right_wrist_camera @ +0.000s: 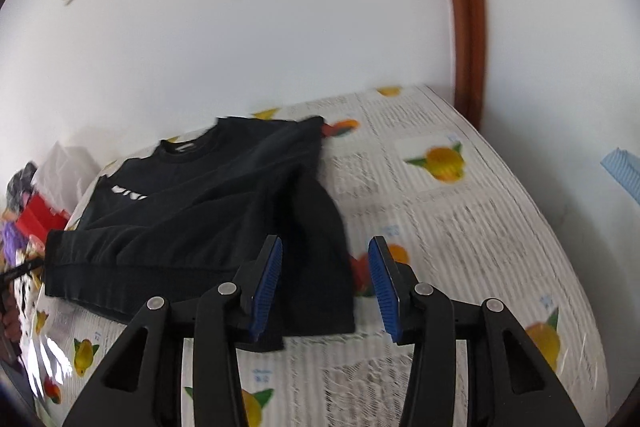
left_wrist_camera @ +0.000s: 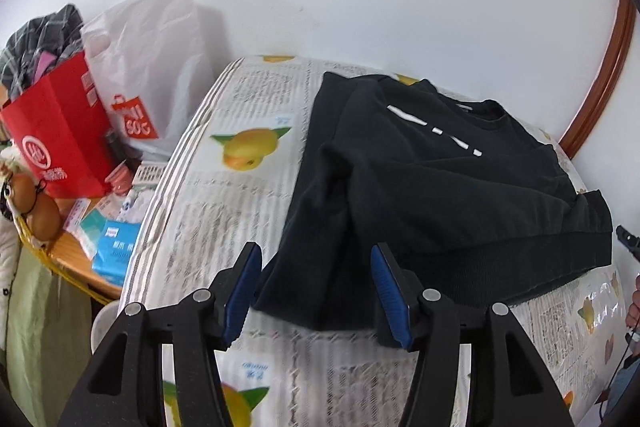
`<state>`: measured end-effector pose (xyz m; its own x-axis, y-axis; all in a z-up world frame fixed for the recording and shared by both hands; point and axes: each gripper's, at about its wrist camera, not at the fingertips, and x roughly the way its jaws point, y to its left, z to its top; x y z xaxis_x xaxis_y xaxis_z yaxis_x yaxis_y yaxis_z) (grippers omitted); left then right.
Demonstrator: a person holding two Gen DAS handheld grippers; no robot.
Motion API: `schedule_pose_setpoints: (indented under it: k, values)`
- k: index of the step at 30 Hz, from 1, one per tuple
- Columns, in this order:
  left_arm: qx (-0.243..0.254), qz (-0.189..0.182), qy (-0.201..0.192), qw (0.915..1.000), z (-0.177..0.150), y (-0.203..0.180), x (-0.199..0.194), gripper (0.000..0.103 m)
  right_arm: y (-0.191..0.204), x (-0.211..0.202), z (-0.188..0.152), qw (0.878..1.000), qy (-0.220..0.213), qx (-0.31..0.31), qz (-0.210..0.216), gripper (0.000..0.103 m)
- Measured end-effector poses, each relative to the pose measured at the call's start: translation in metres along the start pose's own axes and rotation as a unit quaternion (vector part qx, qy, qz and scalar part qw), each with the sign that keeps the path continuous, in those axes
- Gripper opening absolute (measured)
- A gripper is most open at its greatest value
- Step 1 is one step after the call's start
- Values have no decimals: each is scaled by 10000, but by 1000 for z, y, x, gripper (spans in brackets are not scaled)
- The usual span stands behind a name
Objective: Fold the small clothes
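Sweatshirt (left_wrist_camera: 440, 187) sleeves lie loose between both grippers' released, parted fingers (left_wrist_camera: 244, 287) on the table.

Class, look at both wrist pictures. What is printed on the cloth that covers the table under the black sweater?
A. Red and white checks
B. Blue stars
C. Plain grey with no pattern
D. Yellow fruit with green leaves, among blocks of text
D: the table cover under the black sweater shows yellow fruit with green leaves set among columns of print, and the right wrist view shows the same pattern.
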<state>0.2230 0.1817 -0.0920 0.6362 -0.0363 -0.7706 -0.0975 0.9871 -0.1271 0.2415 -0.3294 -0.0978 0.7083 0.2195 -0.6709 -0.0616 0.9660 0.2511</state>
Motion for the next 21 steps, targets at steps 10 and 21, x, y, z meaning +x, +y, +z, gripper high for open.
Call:
schedule_pose_setpoints:
  k: [10,21]
  values:
    - [-288,-148,426,9986,-15,16,39,50,-19,49,-17,9962,572,649,-76,44]
    - [0,-143,417,9990,-29,-6,23,16,1,39,-23,9983,396,141,-395,7]
